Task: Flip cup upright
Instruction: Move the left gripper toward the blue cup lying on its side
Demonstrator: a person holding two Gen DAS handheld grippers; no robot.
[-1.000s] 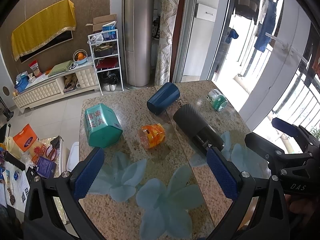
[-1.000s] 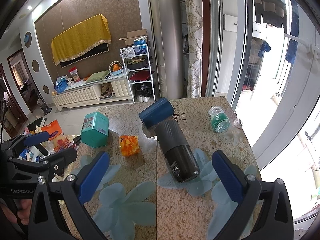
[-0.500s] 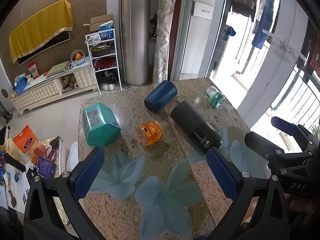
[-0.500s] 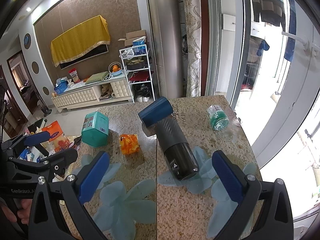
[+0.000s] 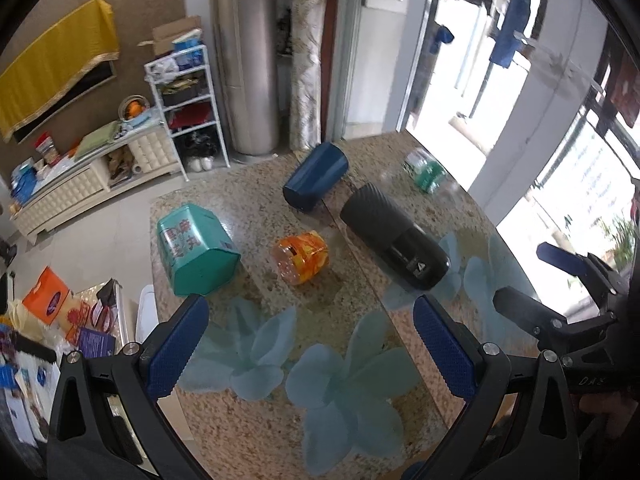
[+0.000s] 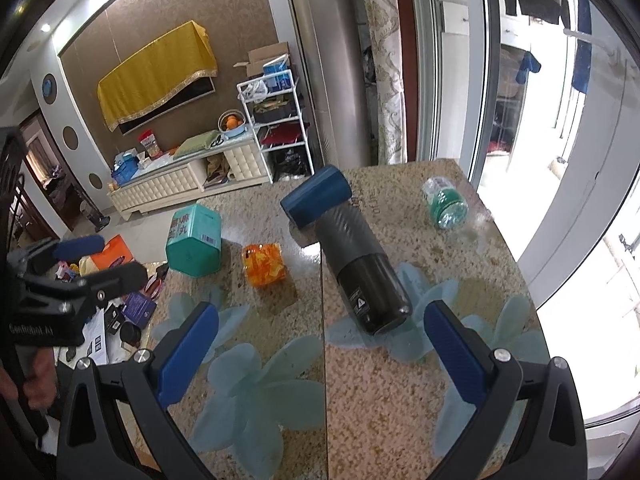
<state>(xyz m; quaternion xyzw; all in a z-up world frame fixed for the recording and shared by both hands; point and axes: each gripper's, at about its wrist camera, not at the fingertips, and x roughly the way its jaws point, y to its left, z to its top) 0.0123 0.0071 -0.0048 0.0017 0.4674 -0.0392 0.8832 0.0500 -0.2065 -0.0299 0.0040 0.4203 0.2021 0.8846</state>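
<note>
A dark blue cup (image 5: 316, 182) lies on its side at the far middle of the granite table (image 5: 256, 432); it also shows in the right wrist view (image 6: 316, 202). A black flask (image 5: 394, 236) lies on its side just in front of it, touching or nearly touching it (image 6: 362, 276). My left gripper (image 5: 308, 344) is open and empty, above the table's near part. My right gripper (image 6: 320, 344) is open and empty, just short of the flask's near end. The right gripper shows at the right edge of the left wrist view (image 5: 532, 276).
A teal hexagonal tin (image 5: 196, 250) lies at the left, an orange jar (image 5: 302, 256) in the middle, a clear green-filled bottle (image 5: 424, 170) at the far right. The table's left edge drops to a cluttered floor. Glass doors stand to the right.
Both grippers have drawn back or risen slightly, so the objects sit a little farther up in view. Nothing on the table has moved. Both jaws stay open.
</note>
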